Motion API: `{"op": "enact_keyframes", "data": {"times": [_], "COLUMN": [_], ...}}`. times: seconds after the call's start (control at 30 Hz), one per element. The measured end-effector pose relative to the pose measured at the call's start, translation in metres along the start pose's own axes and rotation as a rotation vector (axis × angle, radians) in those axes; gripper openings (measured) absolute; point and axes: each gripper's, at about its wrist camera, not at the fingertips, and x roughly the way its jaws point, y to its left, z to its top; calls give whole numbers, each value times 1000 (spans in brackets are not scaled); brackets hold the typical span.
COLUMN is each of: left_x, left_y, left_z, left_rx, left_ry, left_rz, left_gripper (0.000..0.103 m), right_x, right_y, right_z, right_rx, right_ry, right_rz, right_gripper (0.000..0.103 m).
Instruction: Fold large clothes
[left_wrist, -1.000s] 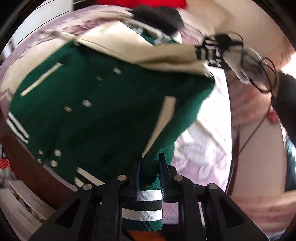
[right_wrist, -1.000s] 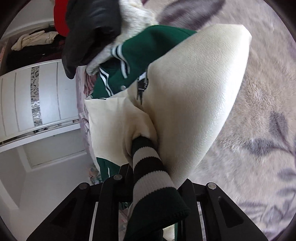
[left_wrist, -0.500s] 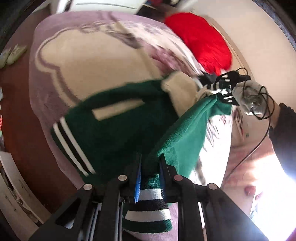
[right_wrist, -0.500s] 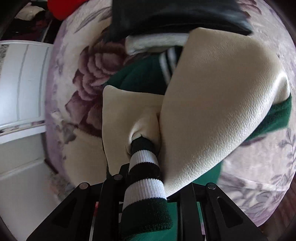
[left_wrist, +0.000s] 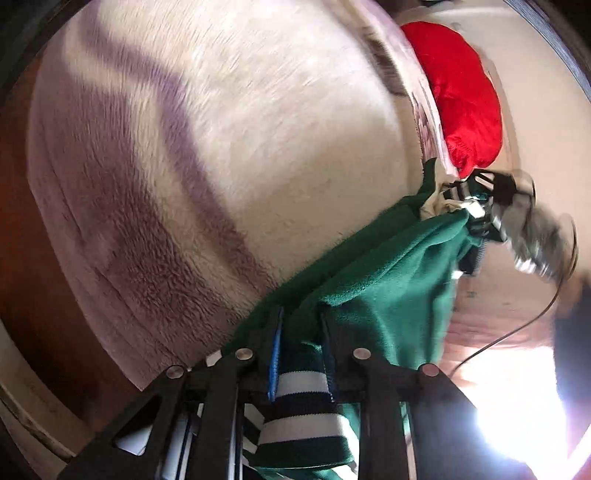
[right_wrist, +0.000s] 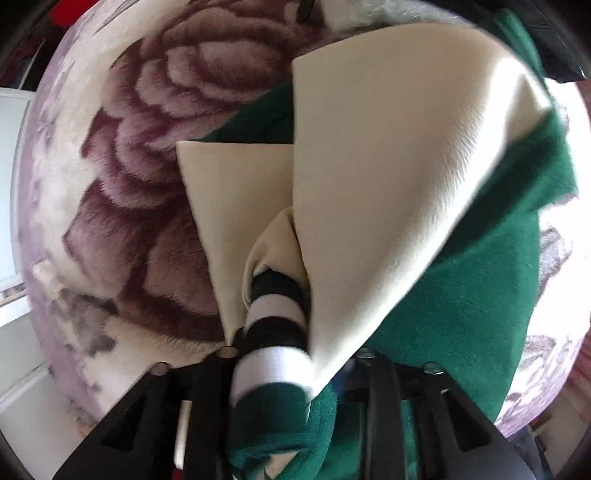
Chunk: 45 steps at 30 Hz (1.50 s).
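A green varsity jacket (left_wrist: 388, 280) with cream sleeves stretches between my two grippers over the bed. My left gripper (left_wrist: 301, 317) still has the jacket's green cloth and striped hem (left_wrist: 299, 387) filling its narrow gap, and its jaws are opening. Further off, my right gripper (left_wrist: 476, 206) is at the jacket's other end. In the right wrist view the right gripper (right_wrist: 295, 350) points steeply down at the bed. Its jaws are opening and stand wider than the striped cuff (right_wrist: 277, 306) between them. A cream sleeve (right_wrist: 388, 184) drapes over the green body (right_wrist: 461, 314).
A fluffy blanket (left_wrist: 221, 147) with purple roses (right_wrist: 147, 166) covers the bed. A red cushion or garment (left_wrist: 461, 92) lies at its far end, a black garment (right_wrist: 554, 44) beyond the jacket. A white wardrobe (right_wrist: 11, 184) stands left; brown floor (left_wrist: 22, 240) borders the bed.
Both grippers swung across and the left one dropped toward the blanket, carrying the jacket. The spread-out jacket front is now gathered low. The right jaws have widened around the cuff.
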Motion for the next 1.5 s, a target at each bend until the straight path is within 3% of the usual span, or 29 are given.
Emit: {"op": "enact_keyframes", "data": {"times": [0.07, 0.13, 0.17, 0.2, 0.3, 0.4, 0.5, 0.57, 0.63, 0.67, 0.7, 0.73, 0.77, 0.8, 0.93, 1.03, 1.17, 1.27, 1.33, 1.37, 1.43, 1.47, 1.5], "left_x": [-11, -35, -47, -58, -71, -64, -41, -28, -24, -22, -23, -26, -31, -36, -57, -58, -36, -31, -37, -42, -53, -61, -67], "left_y": [3, 7, 8, 10, 11, 3, 3, 2, -6, -7, -11, -12, -15, -17, -18, 0, 34, 31, 23, 15, -4, -17, -29], "left_z": [-2, -9, -15, -20, -36, -61, -70, -71, -72, -71, -72, -73, -74, -76, -80, -76, -63, -60, -61, -63, -68, -72, -75], "left_rx": [-38, -79, -100, -117, -133, -127, -132, -129, -97, -75, -47, -35, -27, -20, -11, -33, -109, -116, -131, -131, -102, -72, -42], "left_ry": [7, -31, -61, -89, -124, -113, -91, -93, -117, -134, -160, -167, -179, -196, -234, -239, -221, -200, -189, -191, -189, -190, -197], "left_rz": [-31, -40, -38, -45, -15, 25, 79, 93, 146, 162, 177, 170, 170, 170, 150, 185, 185, 174, 162, 146, 152, 153, 151], "left_gripper": [23, 44, 62, 65, 65, 65, 65, 65, 62, 50, 20, 9, 9, 9, 8, 6, 6, 6, 7, 8, 20, 50, 80], "right_x": [-7, -22, -32, -44, -71, -68, -22, 22, 59, 72, 84, 86, 85, 85, 67, 57, 86, 98, 94, 91, 80, 67, 57], "right_y": [-8, -24, -37, -53, -105, -172, -242, -278, -309, -318, -326, -332, -337, -338, -335, -335, -328, -325, -327, -327, -339, -349, -357], "right_z": [0, -9, -16, -28, -76, -143, -224, -272, -316, -332, -347, -356, -362, -368, -388, -402, -408, -408, -405, -402, -393, -391, -389], "right_rx": [-46, -103, -125, -149, -243, -288, -229, -152, -51, -27, 2, 22, 37, 43, 10, -9, 40, -7, -27, -39, -69, -81, -85], "right_ry": [70, 136, 154, 158, 163, 183, 298, 426, 491, 509, 495, 470, 441, 410, 354, 331, 341, 320, 359, 387, 436, 440, 429], "right_rz": [121, 231, 291, 327, 367, 352, 317, 362, 427, 456, 503, 547, 575, 596, 562, 522, 455, 418, 428, 442, 474, 486, 500], "right_gripper": [60, 60, 61, 67, 68, 68, 68, 68, 68, 68, 67, 60, 14, 6, 5, 5, 5, 5, 10, 18, 44, 64, 70]}}
